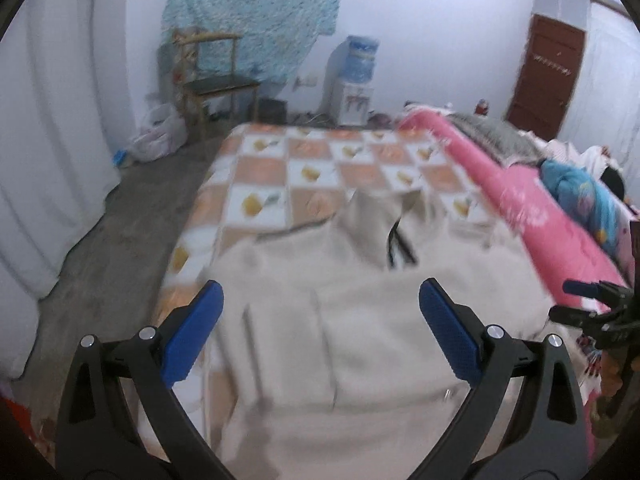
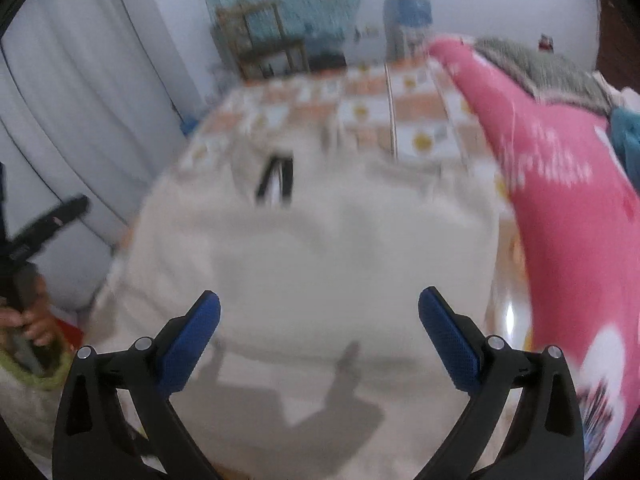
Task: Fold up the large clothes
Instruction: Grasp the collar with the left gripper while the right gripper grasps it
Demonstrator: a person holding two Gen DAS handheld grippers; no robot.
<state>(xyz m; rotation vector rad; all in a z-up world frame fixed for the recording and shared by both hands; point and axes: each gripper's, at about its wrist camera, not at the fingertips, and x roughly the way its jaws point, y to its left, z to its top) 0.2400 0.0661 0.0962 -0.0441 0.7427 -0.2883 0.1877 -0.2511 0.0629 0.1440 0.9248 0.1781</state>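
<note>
Cream garment (image 1: 360, 320), large and pale, spread across the near half of the bed (image 1: 260, 168); laid out flat, presumably to expose edges for folding. Dark strap or lining (image 1: 400, 246) visible at the far end, near what looks like a neckline. Checked orange-and-white bedcover beneath, serving as the working surface. Pink bolster (image 1: 520, 208) along the right edge, just beside the cloth. Left gripper (image 1: 320, 332) poised above the near hem, blue fingers (image 1: 192, 336) spread wide, holding nothing. Right gripper (image 2: 320, 332) likewise above the cloth, fingers (image 2: 448, 340) wide apart and empty. Both apparently positioned for an opening grasp; first fold not yet made. Heavy motion blur throughout.
</note>
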